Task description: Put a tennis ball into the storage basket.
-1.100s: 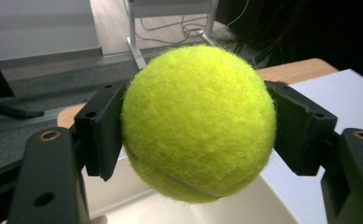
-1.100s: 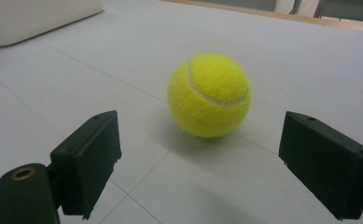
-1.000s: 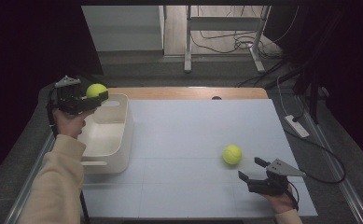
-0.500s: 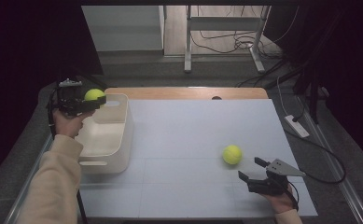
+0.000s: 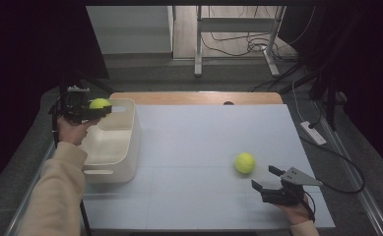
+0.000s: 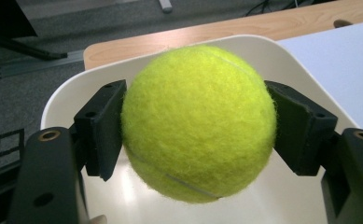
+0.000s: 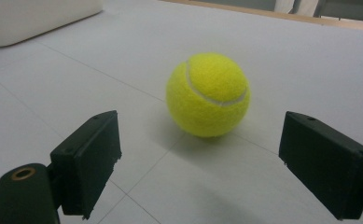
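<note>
Two tennis balls are in play on a pale grey worktop (image 5: 194,147) with a wooden strip along its far edge; the left claw (image 5: 100,109) is clamped on one ball (image 6: 198,122), its pads pressing both sides, held above the white bin (image 5: 125,147) whose rim curves behind and beneath it; the right claw (image 5: 267,179) stands wide apart, gripping nothing, low over the worktop; the second ball (image 7: 208,94) rests on the worktop just ahead of it, clear of both pads; beyond the worktop lie grey carpet, trailing cables and metal frame legs (image 5: 198,44) in a dark room
</note>
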Motion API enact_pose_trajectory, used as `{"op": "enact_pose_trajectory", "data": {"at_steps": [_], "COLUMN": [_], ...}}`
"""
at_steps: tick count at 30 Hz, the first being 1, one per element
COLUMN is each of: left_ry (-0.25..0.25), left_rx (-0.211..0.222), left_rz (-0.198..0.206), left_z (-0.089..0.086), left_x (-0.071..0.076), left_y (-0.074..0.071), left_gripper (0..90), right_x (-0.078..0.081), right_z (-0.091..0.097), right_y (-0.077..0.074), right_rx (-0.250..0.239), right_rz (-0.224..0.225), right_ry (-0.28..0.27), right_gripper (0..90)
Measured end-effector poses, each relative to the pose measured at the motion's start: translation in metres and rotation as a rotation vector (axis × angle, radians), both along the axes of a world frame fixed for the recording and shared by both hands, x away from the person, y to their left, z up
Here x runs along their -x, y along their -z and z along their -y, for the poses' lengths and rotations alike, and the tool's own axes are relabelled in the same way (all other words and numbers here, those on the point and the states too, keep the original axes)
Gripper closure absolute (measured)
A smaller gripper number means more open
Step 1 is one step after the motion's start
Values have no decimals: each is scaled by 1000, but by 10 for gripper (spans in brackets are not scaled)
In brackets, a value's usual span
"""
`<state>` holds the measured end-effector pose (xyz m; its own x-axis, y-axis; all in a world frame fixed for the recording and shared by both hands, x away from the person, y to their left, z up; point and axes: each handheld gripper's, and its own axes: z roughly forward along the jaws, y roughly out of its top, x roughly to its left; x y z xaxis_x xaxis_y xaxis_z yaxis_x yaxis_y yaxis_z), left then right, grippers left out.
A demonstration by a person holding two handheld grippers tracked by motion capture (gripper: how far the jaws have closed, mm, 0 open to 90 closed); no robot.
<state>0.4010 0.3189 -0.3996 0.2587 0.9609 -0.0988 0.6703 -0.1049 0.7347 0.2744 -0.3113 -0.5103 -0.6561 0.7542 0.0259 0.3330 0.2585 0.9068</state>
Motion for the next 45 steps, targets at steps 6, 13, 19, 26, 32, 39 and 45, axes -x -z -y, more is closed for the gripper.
{"op": "enact_pose_trajectory", "data": {"at_steps": [6,13,19,26,32,39,45], "left_ry": [-8,-12,-17,-33,-2,101,186], "left_rx": [-15,-22,-20,3,61,146,183], "left_rz": [-31,-34,-36,-36,43,124,170], "left_z": [-1,-1,-2,-2,0,9,24], "left_x": [-3,-3,-3,-4,5,20,31], "left_y": [4,5,5,5,-6,-16,-19], "left_gripper": [270,269,267,194,66,56,57], "right_x": [0,0,-1,-1,-1,-1,-1], "right_z": [0,0,0,1,2,3,3], "right_y": [0,0,0,0,0,0,0], "right_rx": [0,0,3,-2,-7,-7,-6], "right_rz": [1,0,0,-2,-1,-1,-3], "right_ry": [0,0,2,5,11,13,16], "right_gripper": [128,128,127,126,124,124,125]}}
